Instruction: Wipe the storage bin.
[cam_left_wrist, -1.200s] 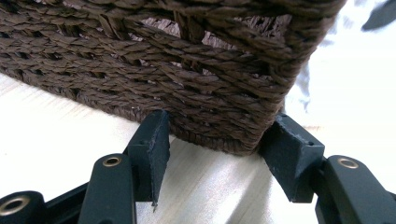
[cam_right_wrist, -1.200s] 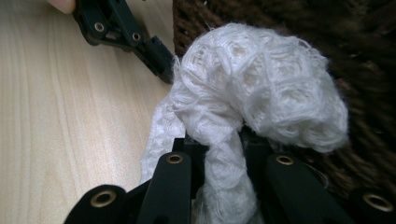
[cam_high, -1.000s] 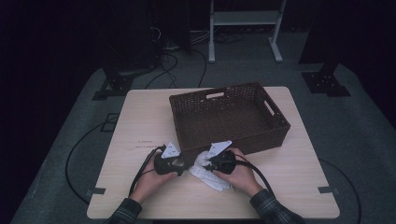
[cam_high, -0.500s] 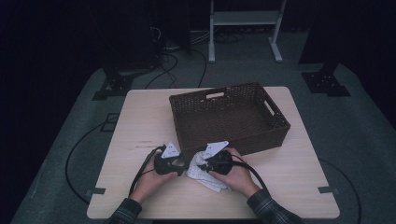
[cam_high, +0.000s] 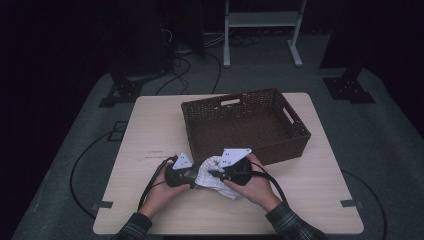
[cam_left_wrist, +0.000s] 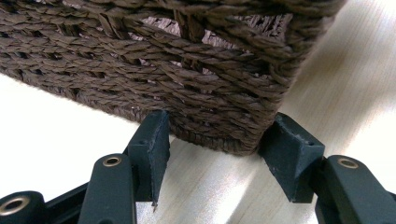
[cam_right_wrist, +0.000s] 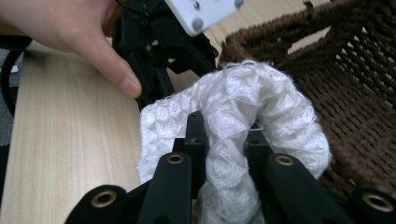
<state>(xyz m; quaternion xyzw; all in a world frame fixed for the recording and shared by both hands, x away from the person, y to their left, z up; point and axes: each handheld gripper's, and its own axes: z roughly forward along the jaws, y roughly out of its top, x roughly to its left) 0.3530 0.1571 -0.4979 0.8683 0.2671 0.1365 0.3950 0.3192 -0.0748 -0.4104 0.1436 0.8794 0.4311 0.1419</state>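
A white knitted cloth (cam_high: 209, 174) lies bunched on the wooden table (cam_high: 150, 130), just in front of a dark brown wicker basket (cam_high: 245, 125). My right gripper (cam_high: 216, 174) is shut on the cloth (cam_right_wrist: 243, 98), a fold of which bulges up between its fingers (cam_right_wrist: 196, 130). My left gripper (cam_high: 186, 173) sits right beside the cloth's left edge. In the left gripper view its jaws (cam_left_wrist: 219, 149) stand open with nothing between them, close to the basket's near corner (cam_left_wrist: 219, 107). The right gripper view has the left gripper's black body (cam_right_wrist: 159, 51) and the hand (cam_right_wrist: 70, 28) holding it behind the cloth.
The basket's inside (cam_right_wrist: 364, 79) looks bare and lies just to the right of the cloth. Cables (cam_high: 150, 185) trail from both grippers toward the table's front edge. Bare tabletop (cam_high: 320, 175) stretches to the right and to the left (cam_right_wrist: 70, 140).
The right gripper has drawn the cloth a little left and up, toward the left gripper, and the cloth is more bunched. The left gripper has barely moved.
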